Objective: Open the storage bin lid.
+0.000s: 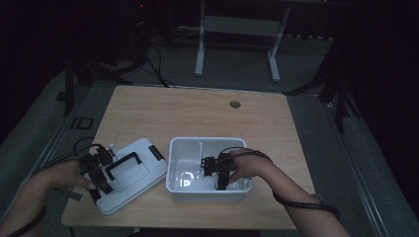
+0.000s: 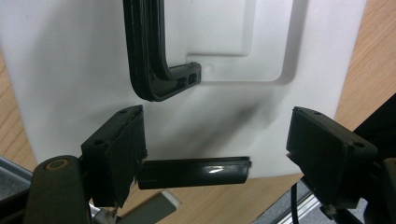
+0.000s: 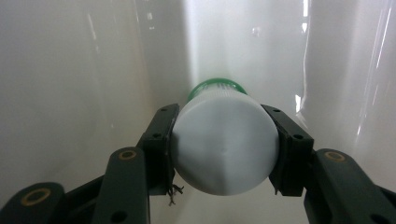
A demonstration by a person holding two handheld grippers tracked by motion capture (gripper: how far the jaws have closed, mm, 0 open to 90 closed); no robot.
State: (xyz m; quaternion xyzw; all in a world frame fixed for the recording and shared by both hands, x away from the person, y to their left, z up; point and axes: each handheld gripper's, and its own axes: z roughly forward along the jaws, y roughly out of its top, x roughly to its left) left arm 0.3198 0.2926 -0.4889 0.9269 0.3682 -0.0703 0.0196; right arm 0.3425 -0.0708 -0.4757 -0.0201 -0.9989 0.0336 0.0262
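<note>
Right gripper (image 3: 224,154) sat clamped on a white bottle (image 3: 224,149), its two black jaws pressed against opposite sides of the round body at the lower middle of the right gripper view. The bottle lay end-on to the camera, and a green cap (image 3: 215,87) showed at its far end, near the pale inner wall of the bin. In the high view the same right gripper (image 1: 210,168) was down inside the white bin (image 1: 207,143) at the lower centre of the frame, with the person's right hand (image 1: 247,168) reaching over the bin's right rim.

Going by size, one wooden table (image 1: 197,108) took up the middle of the high view. One open white bin stood on it, toward the near edge. One white lid (image 1: 143,170) lay flat on the table just left of the bin, tilted to the table edge, with one black handle (image 1: 123,163) on its top. A black clip (image 1: 156,152) sat on the lid's edge nearest the bin.

At the lower left of the high view the left gripper (image 1: 101,170) rested over the near-left end of the lid, held by the left hand (image 1: 66,175). In the left gripper view the left gripper (image 2: 215,149) had its jaws spread wide and gripped nothing. Between them, a second black clip (image 2: 194,171) lay along the lid's edge, its left end touching or nearly touching the left-hand jaw; I could not tell which. The handle (image 2: 154,70) curved across the upper left of that view, above the jaws.
</note>
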